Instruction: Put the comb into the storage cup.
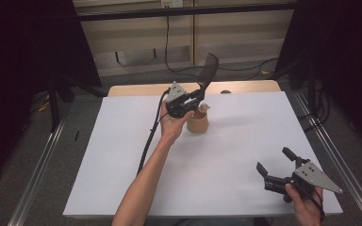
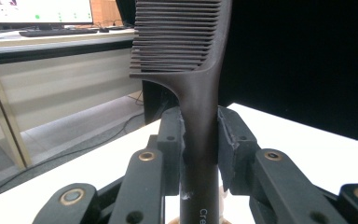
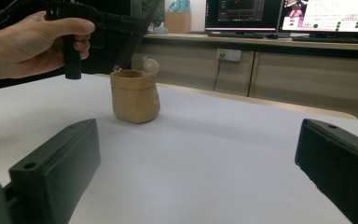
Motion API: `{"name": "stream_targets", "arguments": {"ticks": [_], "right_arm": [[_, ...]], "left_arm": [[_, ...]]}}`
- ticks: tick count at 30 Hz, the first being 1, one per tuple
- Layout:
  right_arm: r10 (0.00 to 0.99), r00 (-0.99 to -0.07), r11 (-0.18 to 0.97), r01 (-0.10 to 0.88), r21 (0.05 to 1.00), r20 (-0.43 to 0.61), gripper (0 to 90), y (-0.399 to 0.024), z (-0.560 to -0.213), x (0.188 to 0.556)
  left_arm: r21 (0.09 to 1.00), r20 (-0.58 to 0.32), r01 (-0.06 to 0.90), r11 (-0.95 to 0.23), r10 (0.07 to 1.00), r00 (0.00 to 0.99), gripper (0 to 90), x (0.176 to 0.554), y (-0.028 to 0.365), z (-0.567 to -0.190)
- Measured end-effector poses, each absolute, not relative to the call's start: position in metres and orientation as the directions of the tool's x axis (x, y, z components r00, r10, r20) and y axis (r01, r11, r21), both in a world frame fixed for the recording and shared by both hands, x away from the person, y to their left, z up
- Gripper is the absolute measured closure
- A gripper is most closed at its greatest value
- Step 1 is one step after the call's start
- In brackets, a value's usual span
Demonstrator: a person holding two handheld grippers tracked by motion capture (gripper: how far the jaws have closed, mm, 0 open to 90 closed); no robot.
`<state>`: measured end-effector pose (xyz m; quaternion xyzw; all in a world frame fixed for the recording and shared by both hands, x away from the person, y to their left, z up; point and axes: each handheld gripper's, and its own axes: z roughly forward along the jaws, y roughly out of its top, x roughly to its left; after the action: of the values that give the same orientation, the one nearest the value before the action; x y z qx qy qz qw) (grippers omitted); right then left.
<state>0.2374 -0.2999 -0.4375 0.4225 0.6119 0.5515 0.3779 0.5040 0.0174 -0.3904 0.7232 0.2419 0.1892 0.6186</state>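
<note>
My left gripper (image 1: 199, 94) is shut on the handle of a dark brown comb (image 2: 186, 56), held upright above a small tan pot (image 1: 197, 123) at the back middle of the white table (image 1: 122, 155). The comb (image 1: 209, 70) rises past the table's far edge, teeth toward the left in the left gripper view. The handle's lower end reaches down to the pot's mouth. A pale rounded object (image 3: 151, 64) sticks out of the pot (image 3: 135, 95). My right gripper (image 1: 275, 160) stands open near the front right corner, nothing between its jaws, pointing toward the pot.
A wooden table edge (image 1: 245, 86) shows behind the white surface. Metal rails (image 1: 37, 174) run along both sides on the floor. Cables (image 1: 179, 66) lie on the floor behind. Monitors (image 3: 326, 18) sit on a desk in the background.
</note>
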Motion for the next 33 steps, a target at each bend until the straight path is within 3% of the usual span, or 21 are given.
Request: {"name": "stream_targets", "arguments": {"ticks": [19,33], "right_arm": [[0.934,-0.358,0.037,0.102,0.994,0.002,0.0,-0.300,-0.438,0.237],[0.933,-0.360,0.039,0.100,0.994,0.000,0.0,-0.300,-0.438,0.237]], "left_arm": [[0.979,0.010,0.111,-0.172,0.579,0.815,72.9,0.503,0.012,-0.402],[0.976,-0.017,0.142,-0.168,0.584,0.811,72.9,0.503,0.016,-0.412]]}}
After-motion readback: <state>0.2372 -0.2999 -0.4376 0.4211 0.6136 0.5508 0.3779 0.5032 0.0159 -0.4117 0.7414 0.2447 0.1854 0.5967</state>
